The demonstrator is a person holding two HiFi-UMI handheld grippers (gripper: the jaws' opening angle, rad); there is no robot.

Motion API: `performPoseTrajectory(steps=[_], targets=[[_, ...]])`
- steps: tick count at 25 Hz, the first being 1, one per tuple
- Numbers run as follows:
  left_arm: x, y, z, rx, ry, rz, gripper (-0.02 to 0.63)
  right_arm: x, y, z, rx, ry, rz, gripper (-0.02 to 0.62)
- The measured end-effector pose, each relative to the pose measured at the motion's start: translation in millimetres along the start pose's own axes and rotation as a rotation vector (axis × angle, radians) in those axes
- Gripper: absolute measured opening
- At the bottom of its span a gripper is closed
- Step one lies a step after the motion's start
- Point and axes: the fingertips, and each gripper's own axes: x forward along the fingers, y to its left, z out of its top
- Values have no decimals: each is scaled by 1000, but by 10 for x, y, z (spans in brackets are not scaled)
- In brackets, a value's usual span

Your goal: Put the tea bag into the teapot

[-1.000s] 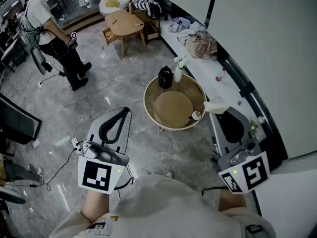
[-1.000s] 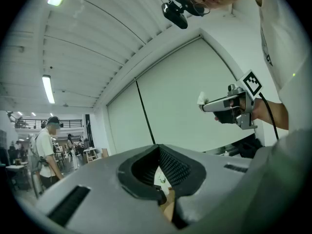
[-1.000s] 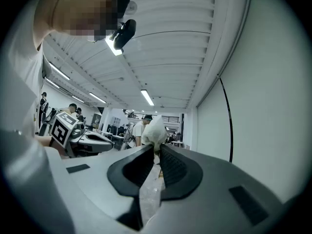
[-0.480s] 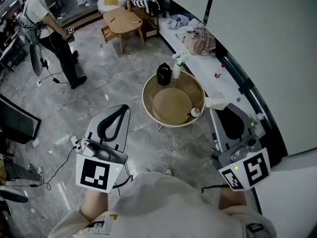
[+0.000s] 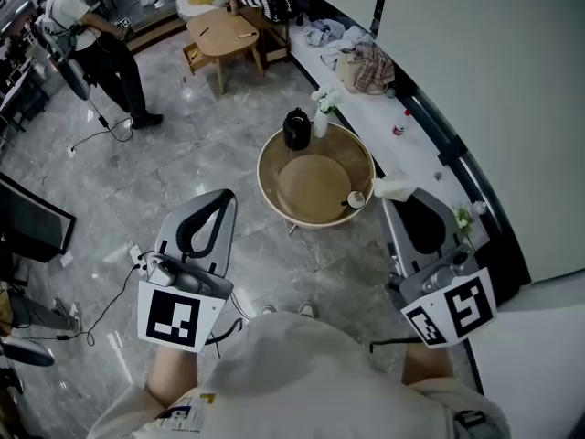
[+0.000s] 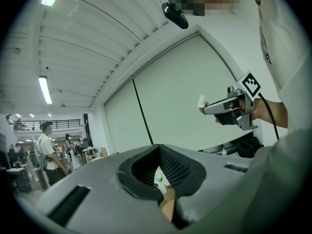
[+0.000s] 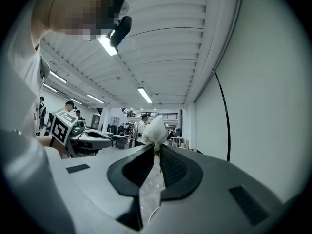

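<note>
Tea bag (image 7: 155, 129) in right gripper (image 7: 156, 148) (tip)

White tea bag (image 7: 155, 129) pinched in right gripper (image 7: 157, 149), black teapot (image 5: 296, 128) upright

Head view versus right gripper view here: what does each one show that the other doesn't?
Only the head view shows the black teapot and white vase on the round table. Only the right gripper view shows the ceiling lights and the right gripper's jaws closed on the tea bag. Both show the tea bag at that gripper's tip, and the left gripper.
</note>
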Motion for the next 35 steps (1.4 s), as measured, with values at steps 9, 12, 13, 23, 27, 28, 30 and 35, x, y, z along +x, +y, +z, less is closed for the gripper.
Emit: performPoseTrajectory(steps=[9,12,13,23,27,28,30,35], targets=[[97,-398,57,15,25,32,8,-313,-270,-82,15,-19,31,40],[91,-481,44,20,33,44,8,-373,-297,-146,24,-15,47,40],[94,-506,46,23,34,46,8,-387,-303,-164,26,-13,52,39],[247,-694,1,50,33,25,8,-426,-426,-511,63,27,49,40],[377,-732,-42,67,21,7,8,-402,-483,-549,55,15,46,39],[402,-735,-60,70,18,2,8,-386,-481,-556,54,12,47,40],[437,-729,-105,77,12,-5,8,-338,-464,-581,46,6,51,40],[597,-610,-231,67,2,-19,8,-83,-487,-695,34,15,55,40]])
